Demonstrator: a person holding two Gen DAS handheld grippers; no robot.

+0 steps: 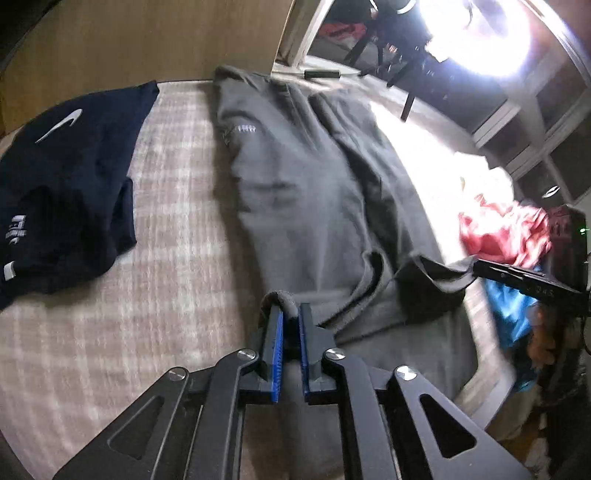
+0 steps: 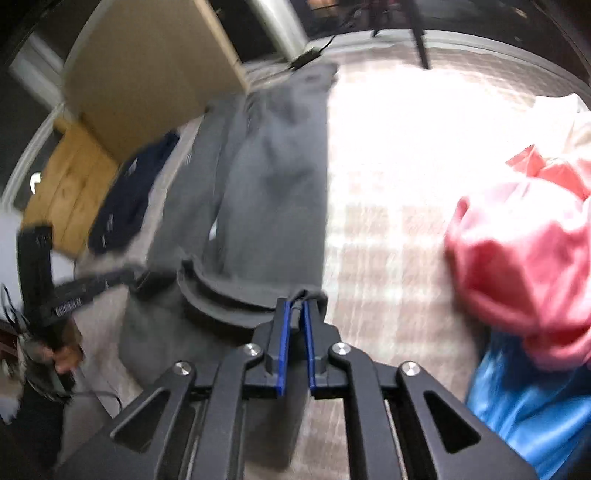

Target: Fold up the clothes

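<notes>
Lengthwise across a bed [image 1: 110, 332], covered in a pale checked spread, grey sweatpants [image 1: 295, 192] are laid, their far end reaching toward a tan headboard [image 1: 129, 37]. The near hem of the pants is pinched at two corners: the left tongs [image 1: 290, 321] are closed on one fold of grey fabric, and the right tongs [image 2: 298, 314] are clamped on the other corner. A navy garment [image 1: 66, 192] with a white swoosh is spread on the bed just beside the pants. Pink clothing [image 2: 517, 266] and blue clothing [image 2: 524, 406] are heaped at the opposite side. Strong glare from a bright light [image 1: 476, 33] is cast over the spread.
</notes>
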